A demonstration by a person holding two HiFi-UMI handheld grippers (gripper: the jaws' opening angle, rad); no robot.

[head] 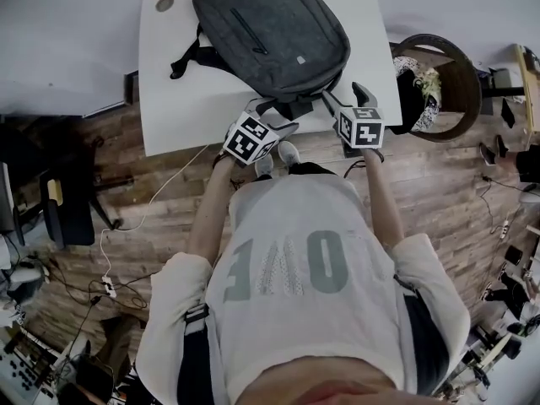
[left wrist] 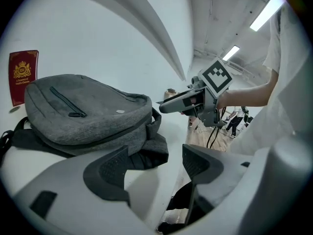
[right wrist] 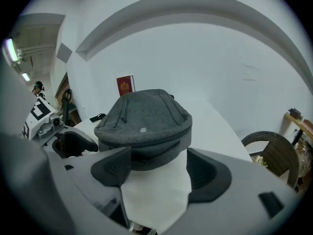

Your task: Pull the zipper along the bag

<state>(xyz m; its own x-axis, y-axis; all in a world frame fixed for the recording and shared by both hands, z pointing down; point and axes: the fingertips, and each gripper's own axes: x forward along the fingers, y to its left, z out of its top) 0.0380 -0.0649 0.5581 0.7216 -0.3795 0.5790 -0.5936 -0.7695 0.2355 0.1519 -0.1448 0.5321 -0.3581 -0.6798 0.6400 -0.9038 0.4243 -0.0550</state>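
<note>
Just beyond the right hand-held gripper [right wrist: 159, 169] lies the bag [right wrist: 144, 116].

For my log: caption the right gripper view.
Open right gripper faces a grey backpack on the white table, jaws empty.

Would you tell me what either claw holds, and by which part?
Nothing: the left claw and right claw are open and empty, near the backpack.
</note>
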